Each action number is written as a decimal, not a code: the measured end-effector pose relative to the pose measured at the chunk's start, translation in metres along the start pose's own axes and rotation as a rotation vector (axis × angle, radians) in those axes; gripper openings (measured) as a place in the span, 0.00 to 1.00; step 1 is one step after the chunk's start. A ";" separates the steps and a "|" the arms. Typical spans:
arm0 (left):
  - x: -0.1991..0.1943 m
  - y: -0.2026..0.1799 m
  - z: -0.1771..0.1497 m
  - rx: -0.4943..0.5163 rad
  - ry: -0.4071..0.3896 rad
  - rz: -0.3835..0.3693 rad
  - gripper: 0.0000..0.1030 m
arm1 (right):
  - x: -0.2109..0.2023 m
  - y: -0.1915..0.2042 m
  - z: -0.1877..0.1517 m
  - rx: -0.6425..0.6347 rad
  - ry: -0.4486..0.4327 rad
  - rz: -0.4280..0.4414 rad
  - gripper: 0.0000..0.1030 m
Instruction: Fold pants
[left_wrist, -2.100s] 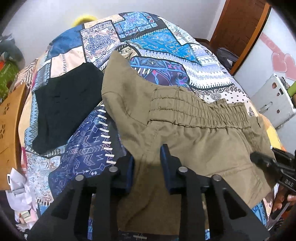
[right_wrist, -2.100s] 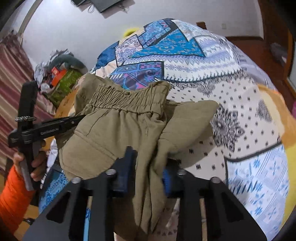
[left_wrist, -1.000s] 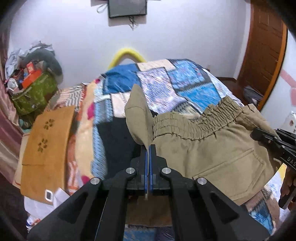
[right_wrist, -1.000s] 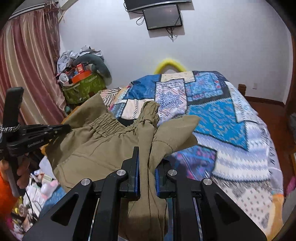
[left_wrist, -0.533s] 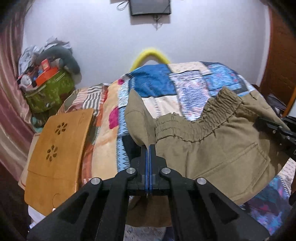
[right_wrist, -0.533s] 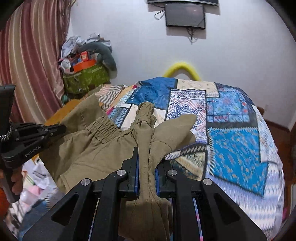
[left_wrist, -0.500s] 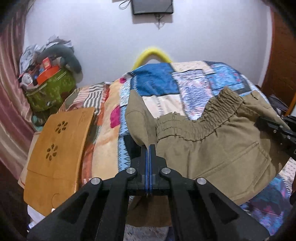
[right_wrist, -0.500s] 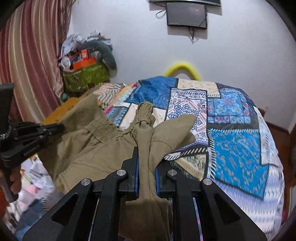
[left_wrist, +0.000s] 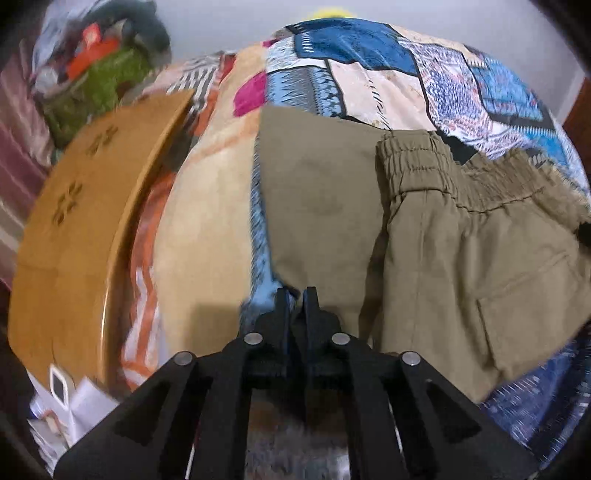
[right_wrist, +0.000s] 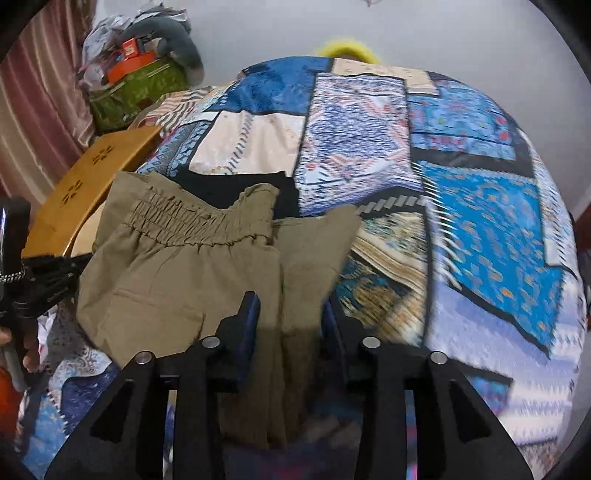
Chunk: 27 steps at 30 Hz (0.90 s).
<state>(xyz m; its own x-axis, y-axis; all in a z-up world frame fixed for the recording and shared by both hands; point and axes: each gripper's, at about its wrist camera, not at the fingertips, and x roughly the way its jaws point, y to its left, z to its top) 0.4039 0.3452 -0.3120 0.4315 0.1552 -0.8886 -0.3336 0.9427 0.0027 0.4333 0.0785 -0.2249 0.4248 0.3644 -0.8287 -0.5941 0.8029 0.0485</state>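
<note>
On the bed (right_wrist: 480, 229), over its patchwork quilt, lie the olive pants (left_wrist: 461, 240), waistband toward the headboard end. Both views are motion-blurred.

Seen from the left wrist camera, the left claw (left_wrist: 296, 295) sits at the near left edge of the pants with its jaws nearly together. Olive cloth meets the fingertips, but I cannot tell whether any is pinched between them. A flat flap of pant fabric spreads just beyond this claw, left of the waistband (left_wrist: 417, 166).

Seen from the right wrist camera, the right claw (right_wrist: 288, 306) has its jaws spread apart. A bunched strip of the pants runs through the gap, and the pads do not appear to press it, so this claw looks released or nearly so. The pants (right_wrist: 192, 258) lie mostly left of that claw, and a black garment (right_wrist: 236, 188) peeks out from under the waistband.

My reading is that the step in hand is laying the pants down flat on the bed for a fold. The next move likely calls for fresh grips at one side of the pants, then carrying that side across to the other with the edges lined up and wrinkles pulled out.

A wooden board (left_wrist: 74, 221) stands left of the bed.
</note>
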 end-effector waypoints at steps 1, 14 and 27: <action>-0.011 0.000 -0.003 -0.003 -0.013 -0.009 0.09 | -0.017 0.000 -0.006 0.008 -0.025 -0.008 0.33; -0.250 -0.056 -0.064 0.127 -0.388 -0.049 0.58 | -0.215 0.041 -0.055 0.021 -0.441 -0.007 0.42; -0.483 -0.068 -0.179 0.092 -0.822 -0.091 0.76 | -0.404 0.116 -0.137 -0.048 -0.820 0.093 0.55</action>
<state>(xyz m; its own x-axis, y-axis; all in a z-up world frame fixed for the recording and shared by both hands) 0.0682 0.1530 0.0354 0.9400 0.2094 -0.2692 -0.2130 0.9769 0.0160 0.0990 -0.0400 0.0396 0.7247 0.6721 -0.1519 -0.6723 0.7380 0.0575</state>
